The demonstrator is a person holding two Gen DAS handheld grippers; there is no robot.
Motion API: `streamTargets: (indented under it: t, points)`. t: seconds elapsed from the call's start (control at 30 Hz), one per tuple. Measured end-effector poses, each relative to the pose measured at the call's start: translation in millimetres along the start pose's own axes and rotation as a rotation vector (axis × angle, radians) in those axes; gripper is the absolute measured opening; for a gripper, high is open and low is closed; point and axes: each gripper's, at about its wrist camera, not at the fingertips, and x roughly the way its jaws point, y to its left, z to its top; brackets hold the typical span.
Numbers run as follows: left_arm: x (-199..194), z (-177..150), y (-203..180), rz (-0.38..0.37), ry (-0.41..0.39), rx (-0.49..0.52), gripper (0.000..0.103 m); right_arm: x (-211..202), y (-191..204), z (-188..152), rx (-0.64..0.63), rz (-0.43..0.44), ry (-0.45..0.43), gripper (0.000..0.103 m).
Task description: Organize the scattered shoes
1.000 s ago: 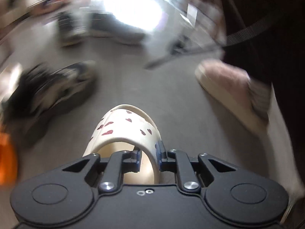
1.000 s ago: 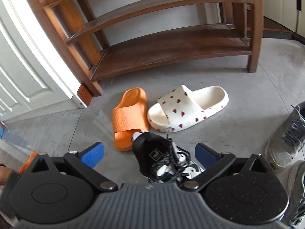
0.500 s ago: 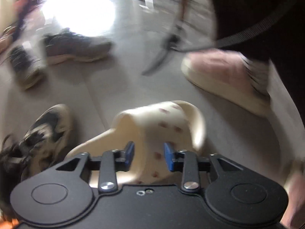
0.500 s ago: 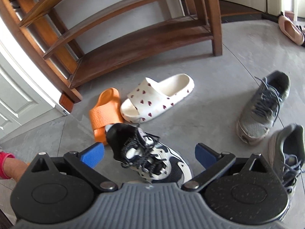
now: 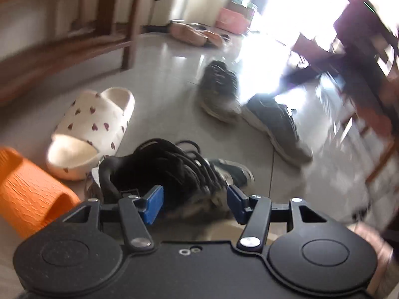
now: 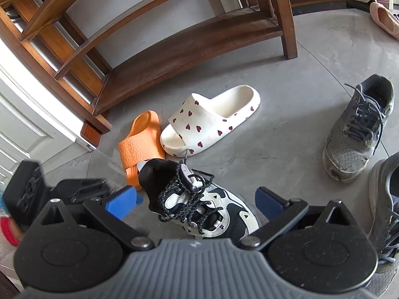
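Note:
A black-and-white laced sneaker (image 6: 199, 206) lies on the grey floor beside an orange slide (image 6: 142, 142) and a white slide with red hearts (image 6: 212, 122). My right gripper (image 6: 194, 205) hovers open above the sneaker, its blue pads wide on either side. My left gripper (image 5: 194, 203) is open too, low at the same sneaker (image 5: 174, 172), which lies between its pads; I cannot tell if they touch it. The left view also shows the white slide (image 5: 92, 129) and the orange slide (image 5: 30, 194). The left gripper's black body enters the right wrist view at the left edge.
A brown wooden shoe rack (image 6: 174, 57) with bare shelves stands behind the slides. Two grey sneakers (image 6: 359, 129) (image 6: 384, 211) lie to the right. A pink shoe (image 6: 384, 20) sits far back. A white door (image 6: 22, 114) is at left, and a red cuff (image 6: 7, 229) shows below it.
My left gripper opened off a heart-printed slide it was holding, swung round toward the rack and came down at the black sneaker. The right gripper stayed open and shifted right and closer to the sneaker.

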Motion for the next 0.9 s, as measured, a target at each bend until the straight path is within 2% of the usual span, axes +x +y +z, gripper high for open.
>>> streamTargets:
  t: [0.17, 0.23, 0.27, 0.37, 0.5, 0.67, 0.77, 0.9]
  points:
    - [45, 11, 9, -0.055, 0.03, -0.123, 0.053, -1, -7, -1, 0.019, -0.009, 0.002, 0.103]
    - [53, 10, 11, -0.054, 0.028, -0.136, 0.052, -1, -10, -2, 0.026, -0.012, 0.002, 0.103]
    - [56, 11, 11, -0.055, 0.027, -0.141, 0.042, -2, -11, -2, 0.03, -0.014, 0.003, 0.103]
    - [62, 9, 16, -0.039, 0.006, -0.155, 0.025, -2, -16, -3, 0.042, -0.019, 0.004, 0.103]
    - [57, 8, 15, -0.059, -0.035, -0.189, 0.017, 2, -24, -5, 0.061, -0.015, 0.004, 0.103]
    - [19, 7, 20, -0.138, -0.078, -0.193, 0.016, 0, -19, -5, 0.052, -0.004, -0.014, 0.103]
    - [-30, 5, 18, -0.156, -0.091, -0.13, 0.016, -2, -16, -3, 0.05, -0.006, -0.029, 0.103]
    - [-93, -5, 9, -0.136, -0.056, -0.037, 0.016, 8, 1, -4, 0.028, 0.02, -0.018, 0.103]
